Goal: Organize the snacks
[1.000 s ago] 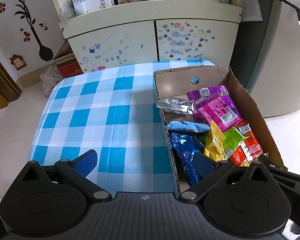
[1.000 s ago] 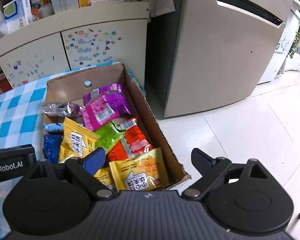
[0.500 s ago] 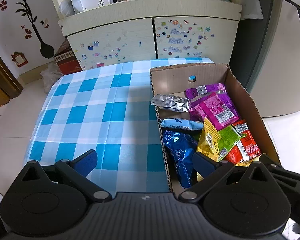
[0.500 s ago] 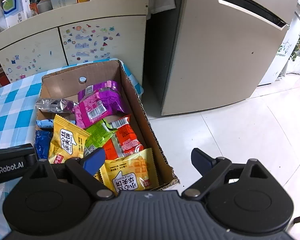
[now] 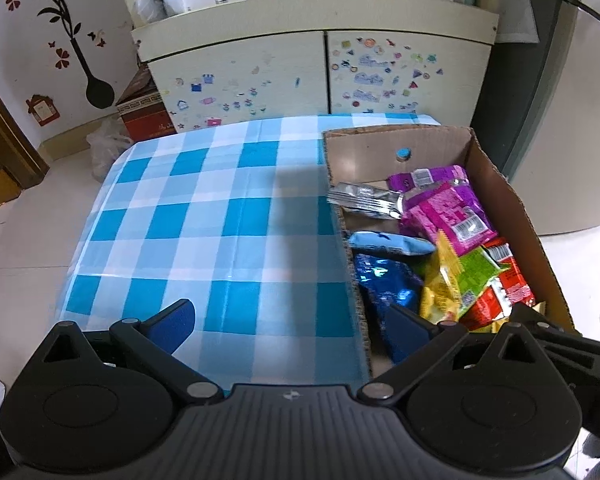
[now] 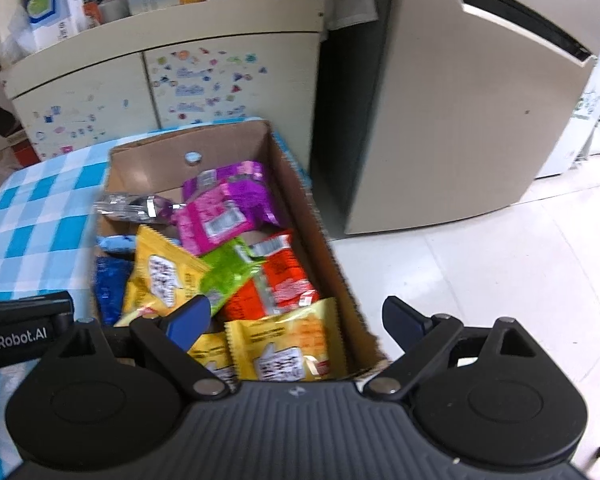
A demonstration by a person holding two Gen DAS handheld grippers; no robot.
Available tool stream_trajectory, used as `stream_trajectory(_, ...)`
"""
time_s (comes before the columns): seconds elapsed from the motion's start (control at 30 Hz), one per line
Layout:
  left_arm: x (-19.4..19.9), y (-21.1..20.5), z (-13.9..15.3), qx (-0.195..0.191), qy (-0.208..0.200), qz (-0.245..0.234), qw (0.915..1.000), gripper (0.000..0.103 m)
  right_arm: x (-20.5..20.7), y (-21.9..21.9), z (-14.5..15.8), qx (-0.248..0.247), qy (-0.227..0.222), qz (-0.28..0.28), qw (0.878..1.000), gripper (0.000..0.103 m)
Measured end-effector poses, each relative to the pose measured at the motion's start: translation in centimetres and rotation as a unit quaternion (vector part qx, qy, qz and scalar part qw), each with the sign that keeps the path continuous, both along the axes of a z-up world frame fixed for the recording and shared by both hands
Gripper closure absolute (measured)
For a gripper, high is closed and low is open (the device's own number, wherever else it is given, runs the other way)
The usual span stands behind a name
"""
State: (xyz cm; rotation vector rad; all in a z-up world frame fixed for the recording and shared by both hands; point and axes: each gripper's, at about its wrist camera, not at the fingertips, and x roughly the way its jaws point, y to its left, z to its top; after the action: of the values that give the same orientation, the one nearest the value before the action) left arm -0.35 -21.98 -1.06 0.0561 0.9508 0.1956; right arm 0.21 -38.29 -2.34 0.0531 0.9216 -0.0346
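A cardboard box (image 5: pixel 512 208) stands on the right side of a blue checked table (image 5: pixel 204 216). It holds several snack packets: silver (image 5: pixel 364 200), magenta (image 5: pixel 448 216), light blue (image 5: pixel 392 242), dark blue foil (image 5: pixel 384 284), yellow (image 5: pixel 440 280), green (image 5: pixel 476 268) and red (image 5: pixel 504 292). The box (image 6: pixel 296 208) also shows in the right wrist view, with yellow packets (image 6: pixel 284 344) at its near end. My left gripper (image 5: pixel 290 326) is open and empty above the table's near edge. My right gripper (image 6: pixel 296 318) is open and empty above the box's near end.
A cream cabinet (image 5: pixel 316 68) with stickers stands behind the table, its top crowded with boxes. A grey fridge (image 6: pixel 460 112) stands to the right of the box. A red carton (image 5: pixel 144 112) and a plastic bag sit on the tiled floor at the left.
Both grippers have drawn back and upward from the box, so the table and box look smaller and farther. The packets have not moved. Both grippers stay open.
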Motion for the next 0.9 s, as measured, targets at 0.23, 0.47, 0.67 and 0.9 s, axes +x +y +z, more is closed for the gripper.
stream_trajectory(0.23, -0.9, 3.3, 0.7, -0.007, -0.017, 0.0, 0.9998, 0.0, -0.1, 2.3, 0.3, 0.03, -0.019, 0.045, 0.998, 0.01)
stream_trajectory(0.47, -2.5, 6.3, 1.2, 0.019, -0.037, -0.02, 0.9989, 0.0, -0.3, 5.2, 0.3, 0.062, -0.033, 0.1, 0.992, 0.01)
stream_trajectory(0.67, -3.7, 9.2, 1.1, 0.015, -0.036, -0.032, 0.9987, 0.0, -1.3, 7.7, 0.5, 0.053, -0.059, 0.15, 0.985, 0.01)
stream_trajectory(0.9, -4.8, 12.3, 0.4, 0.039, -0.035, -0.052, 0.9973, 0.0, -3.4, 10.6, 0.8, 0.065, -0.09, 0.22, 0.969, 0.01)
